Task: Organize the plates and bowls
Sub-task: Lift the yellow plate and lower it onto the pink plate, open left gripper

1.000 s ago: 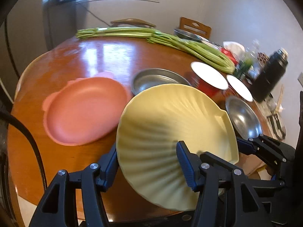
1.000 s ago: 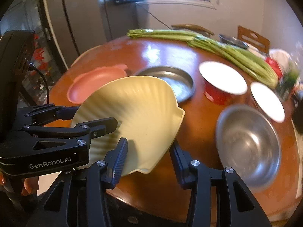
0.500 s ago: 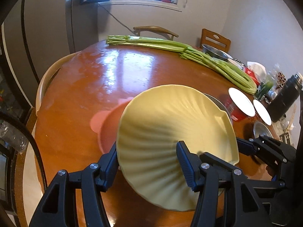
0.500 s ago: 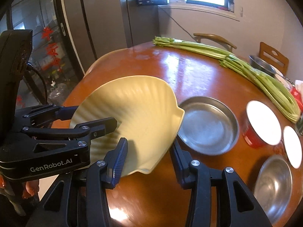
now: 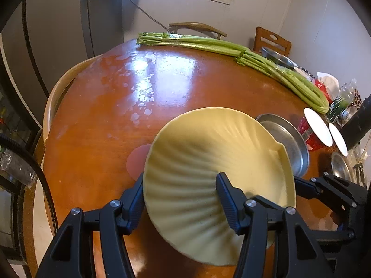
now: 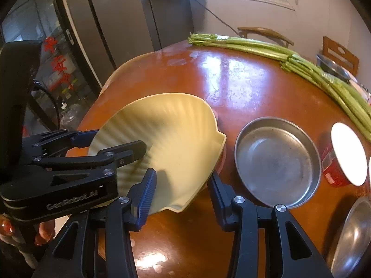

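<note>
While you hold both tools over the round wooden bench (image 5: 97, 120), your left gripper (image 5: 179, 205) is clamped on the near left edge of the yellow shell-shaped plate (image 5: 215, 159), one of its fingers (image 5: 228, 205) lying on the ribbed inner face and the other under the rim. That plate hangs tilted above the bench, covering most of a pink plate (image 5: 136, 159) whose edge peeks out at its left. Your right gripper (image 6: 180, 195) grips the plate's near right corner the same way. Just right of the plate sits a shallow steel pan (image 6: 277, 159), then a red bowl (image 6: 343, 155) and a steel bowl (image 6: 352, 234). Long celery stalks (image 5: 231, 51) lie across the far side.
</note>
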Available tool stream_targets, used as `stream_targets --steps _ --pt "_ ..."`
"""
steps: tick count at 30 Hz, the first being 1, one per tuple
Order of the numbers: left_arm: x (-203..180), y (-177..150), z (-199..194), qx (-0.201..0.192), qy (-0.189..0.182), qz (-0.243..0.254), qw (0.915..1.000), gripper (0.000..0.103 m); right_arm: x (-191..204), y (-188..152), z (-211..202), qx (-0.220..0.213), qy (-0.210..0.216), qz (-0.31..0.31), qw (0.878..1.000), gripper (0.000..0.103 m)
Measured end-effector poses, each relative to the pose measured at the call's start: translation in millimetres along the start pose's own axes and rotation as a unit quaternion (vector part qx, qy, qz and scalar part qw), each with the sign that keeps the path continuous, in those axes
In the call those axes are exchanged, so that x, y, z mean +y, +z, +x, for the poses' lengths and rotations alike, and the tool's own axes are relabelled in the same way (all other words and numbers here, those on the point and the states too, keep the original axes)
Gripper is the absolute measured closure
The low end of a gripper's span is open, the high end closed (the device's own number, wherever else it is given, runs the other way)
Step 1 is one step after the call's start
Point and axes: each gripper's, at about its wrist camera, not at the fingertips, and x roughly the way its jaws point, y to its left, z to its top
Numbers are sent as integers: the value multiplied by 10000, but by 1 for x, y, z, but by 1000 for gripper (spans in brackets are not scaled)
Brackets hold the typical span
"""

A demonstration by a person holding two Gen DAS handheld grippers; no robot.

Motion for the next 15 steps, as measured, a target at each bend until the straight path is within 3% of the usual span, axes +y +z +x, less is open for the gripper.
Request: stream_targets --steps 15 --pt "10 13 18 82 135 -22 9999 44 4 3 14 206 -105 -49 9997 56"
